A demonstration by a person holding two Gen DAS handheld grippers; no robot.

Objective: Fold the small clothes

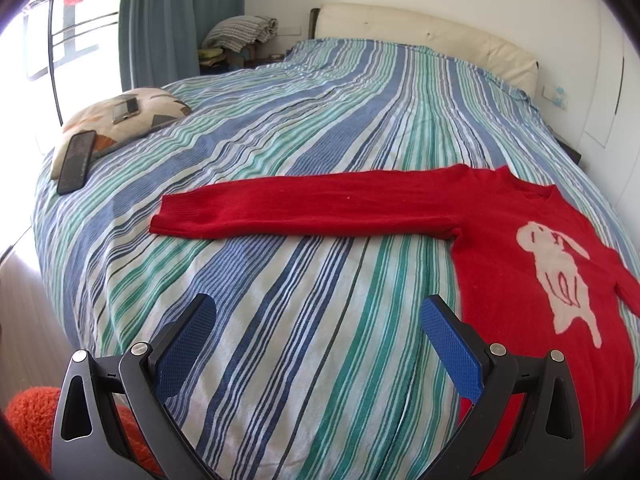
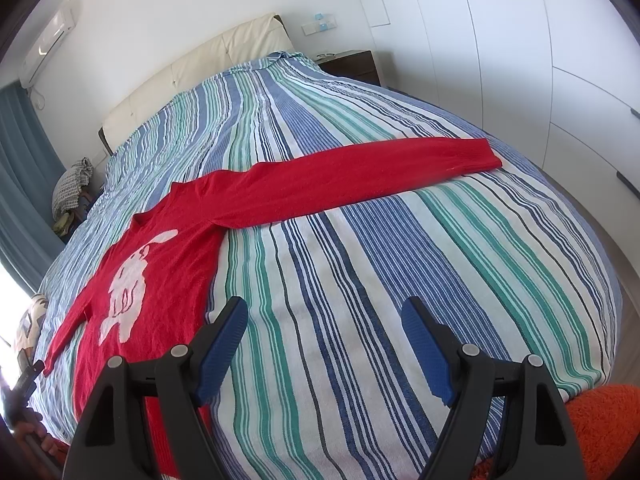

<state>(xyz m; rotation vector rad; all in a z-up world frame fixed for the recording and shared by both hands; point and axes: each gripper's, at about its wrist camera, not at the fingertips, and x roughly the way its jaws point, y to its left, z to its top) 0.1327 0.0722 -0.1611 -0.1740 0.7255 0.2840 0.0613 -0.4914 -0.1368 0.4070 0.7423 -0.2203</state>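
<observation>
A small red sweater (image 1: 500,248) with a pale rabbit figure (image 1: 560,272) lies flat, face up, on the striped bedspread (image 1: 300,300). One sleeve (image 1: 304,206) stretches out to the left in the left wrist view. The other sleeve (image 2: 360,172) reaches right in the right wrist view, beyond the sweater's body (image 2: 160,264). My left gripper (image 1: 318,312) hovers open over bare bedspread, left of the sweater's body. My right gripper (image 2: 324,312) is open too, over bare stripes just right of the body. Neither holds anything.
A patterned pillow (image 1: 120,120) with a phone (image 1: 126,109) and a dark remote (image 1: 76,162) lies at the bed's left edge. A cream headboard (image 1: 420,36) backs the bed. White wardrobe doors (image 2: 540,60) and a nightstand (image 2: 352,64) stand on the right. An orange fuzzy rug (image 2: 600,428) lies below.
</observation>
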